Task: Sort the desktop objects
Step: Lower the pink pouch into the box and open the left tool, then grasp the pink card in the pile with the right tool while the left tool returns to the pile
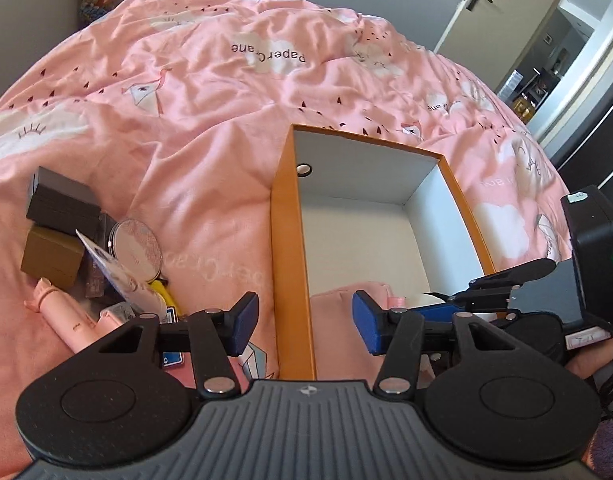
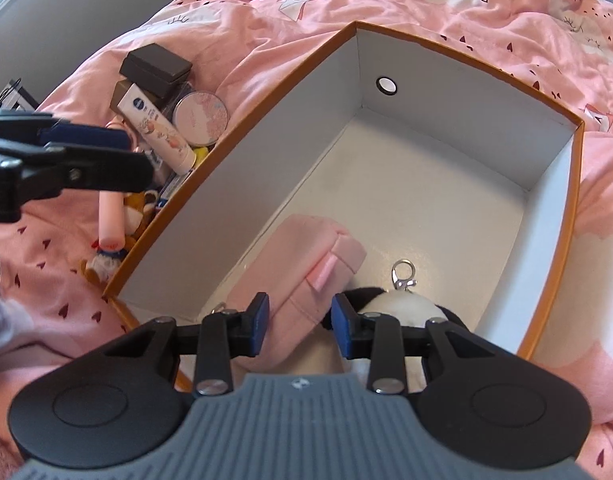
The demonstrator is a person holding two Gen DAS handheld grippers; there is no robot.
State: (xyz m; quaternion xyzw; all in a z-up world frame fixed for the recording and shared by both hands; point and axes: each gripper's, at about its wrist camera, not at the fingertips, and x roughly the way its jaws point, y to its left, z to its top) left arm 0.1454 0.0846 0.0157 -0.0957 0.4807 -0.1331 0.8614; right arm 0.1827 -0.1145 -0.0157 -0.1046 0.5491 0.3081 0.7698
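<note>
Sorting looks barely begun: orange box (image 2: pixel 554 216) holds only a pink pouch (image 2: pixel 306 264) and plush keychain (image 2: pixel 398 304). Pile (image 2: pixel 166 128) waits beside it. Left gripper (image 1: pixel 304 322) gapes empty; right gripper (image 2: pixel 300 326), half-open, seems empty.

One orange box (image 2: pixel 242 148) sits in the middle of the pink blanket (image 2: pixel 506 12). Two things lie inside it, down at 6 o'clock: one pink pouch (image 2: pixel 302 268) and one black-and-white plush toy (image 2: pixel 406 306) with a metal clip. Over at 10 o'clock is a pile: two dark boxes (image 2: pixel 156 66), one brown box (image 1: pixel 52 256), one round tin (image 2: pixel 200 118), one white tube (image 2: pixel 158 128) and two pink tubes (image 1: pixel 62 312). Two grippers (image 2: pixel 300 320) show.
</note>
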